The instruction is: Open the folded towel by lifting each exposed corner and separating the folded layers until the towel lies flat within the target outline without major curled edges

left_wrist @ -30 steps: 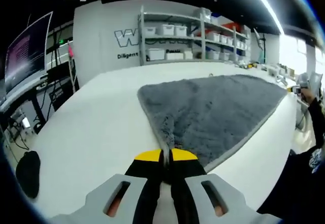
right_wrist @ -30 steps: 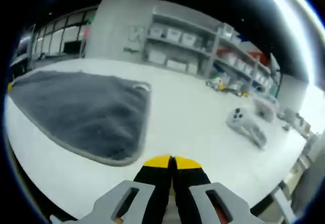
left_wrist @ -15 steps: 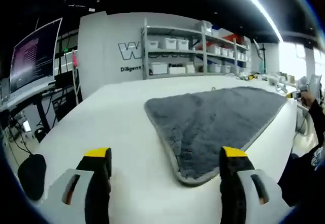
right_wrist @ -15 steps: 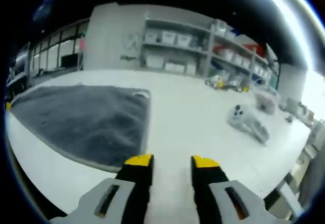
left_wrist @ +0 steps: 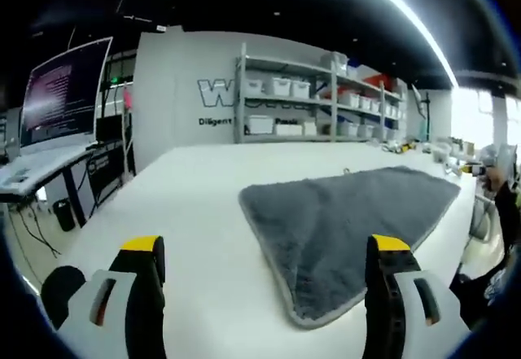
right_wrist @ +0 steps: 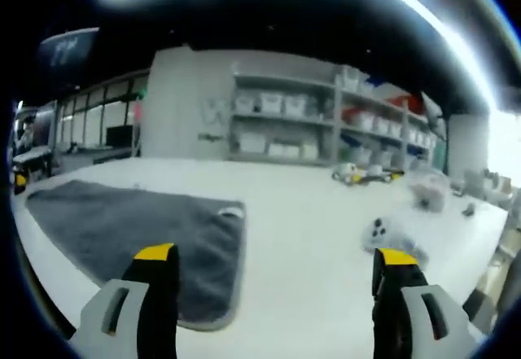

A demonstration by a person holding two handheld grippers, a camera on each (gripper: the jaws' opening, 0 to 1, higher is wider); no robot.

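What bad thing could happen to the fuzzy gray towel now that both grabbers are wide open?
The gray towel lies spread on the white table, and the left gripper and right gripper both stand open, holding nothing.

1. Its near corner lies close to the table's edge, so a bump might drag it off.
2. A small tab at one corner looks slightly raised; that edge may curl.
3. A game controller sits nearby; a swinging gripper might knock it.

Low twin views across towel (left_wrist: pixel 342 221)
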